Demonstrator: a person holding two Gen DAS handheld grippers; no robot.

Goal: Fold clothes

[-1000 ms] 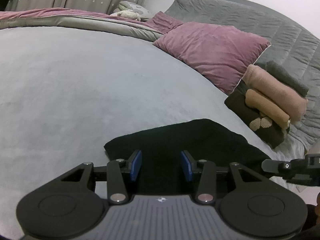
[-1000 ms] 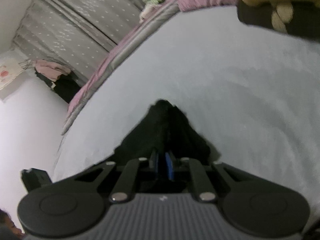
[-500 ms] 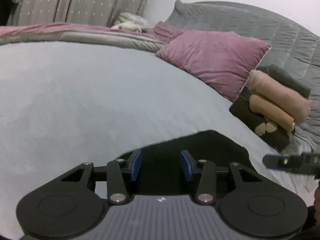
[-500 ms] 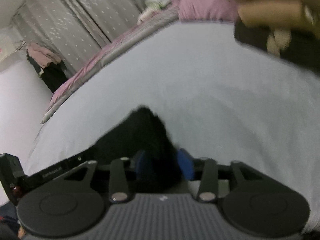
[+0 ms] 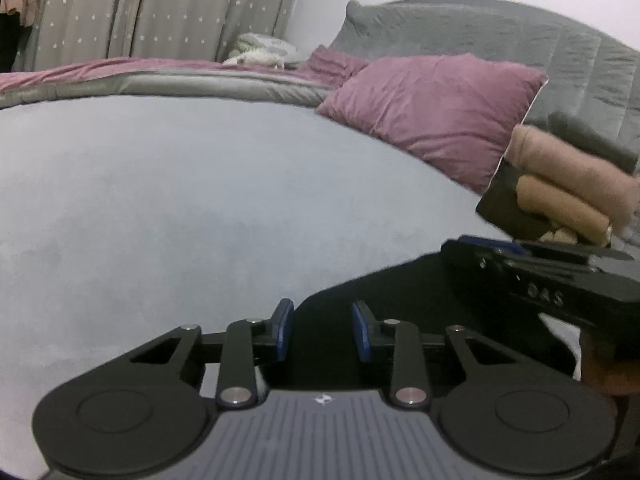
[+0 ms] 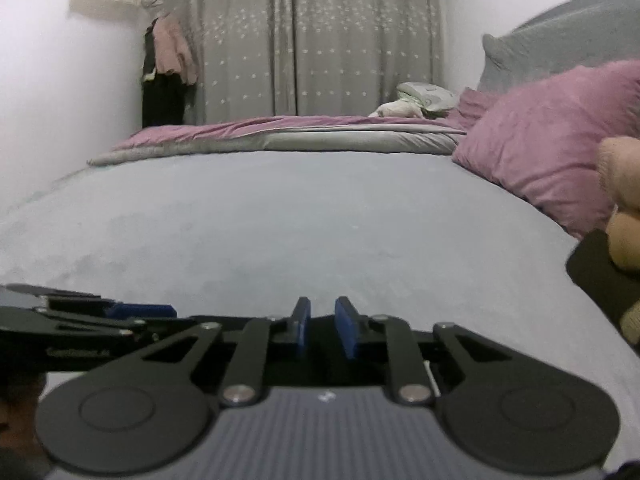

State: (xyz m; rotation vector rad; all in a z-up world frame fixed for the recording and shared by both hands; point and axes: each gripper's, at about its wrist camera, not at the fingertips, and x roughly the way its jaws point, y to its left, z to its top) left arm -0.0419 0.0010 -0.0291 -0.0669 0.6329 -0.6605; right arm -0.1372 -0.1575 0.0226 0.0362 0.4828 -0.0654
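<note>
Left tool (image 5: 322,330) open over the black garment (image 5: 400,300) lying on the grey bed (image 5: 200,200), right tool (image 6: 323,328) also parted with a narrower gap, nothing gripped, folded stack (image 5: 560,184) by the purple pillow (image 5: 432,112).

The left tool (image 5: 322,330) is hiding most of the black garment (image 5: 400,292); the right view's edge is cutting off the folded pile (image 6: 624,240).
</note>
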